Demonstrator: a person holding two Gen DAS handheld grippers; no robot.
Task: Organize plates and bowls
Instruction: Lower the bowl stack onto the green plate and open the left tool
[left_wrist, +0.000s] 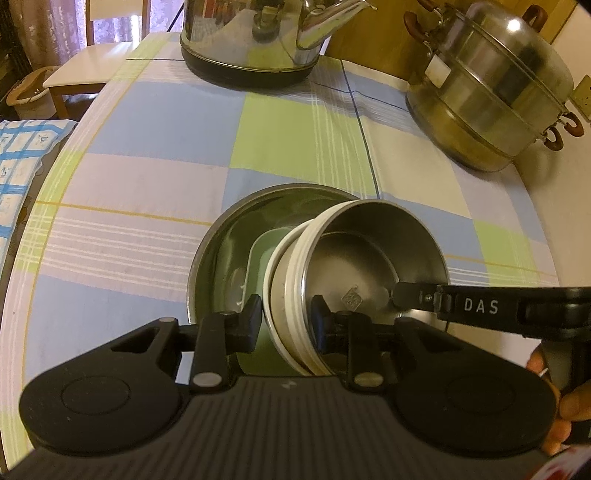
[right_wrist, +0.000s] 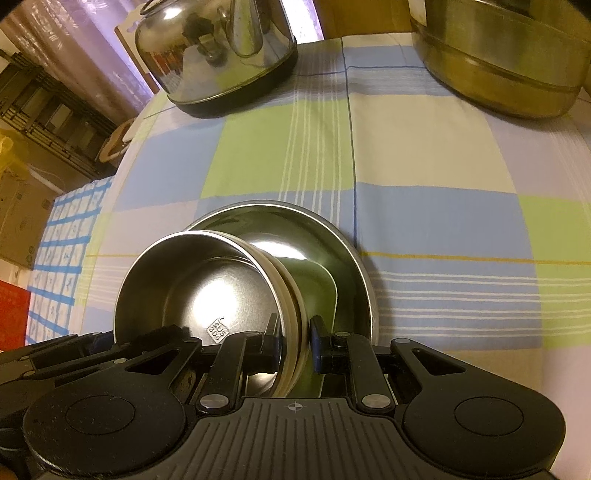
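A steel bowl with a white outer wall (left_wrist: 354, 266) is held tilted over a wide steel plate (left_wrist: 218, 251) that lies on the checked tablecloth. A pale green square dish (left_wrist: 256, 266) lies in the plate under the bowl. My left gripper (left_wrist: 286, 314) is shut on the bowl's rim, one finger inside and one outside. My right gripper (right_wrist: 295, 341) is shut on the opposite rim of the same bowl (right_wrist: 207, 291); it shows in the left wrist view (left_wrist: 406, 299). The plate (right_wrist: 343, 251) and green dish (right_wrist: 321, 280) lie behind the bowl.
A steel kettle (left_wrist: 255, 37) stands at the back of the table and a lidded steel steamer pot (left_wrist: 491, 92) at the back right. A wooden chair (left_wrist: 81, 70) stands past the table's far left edge. A blue checked cloth (left_wrist: 18, 166) lies left.
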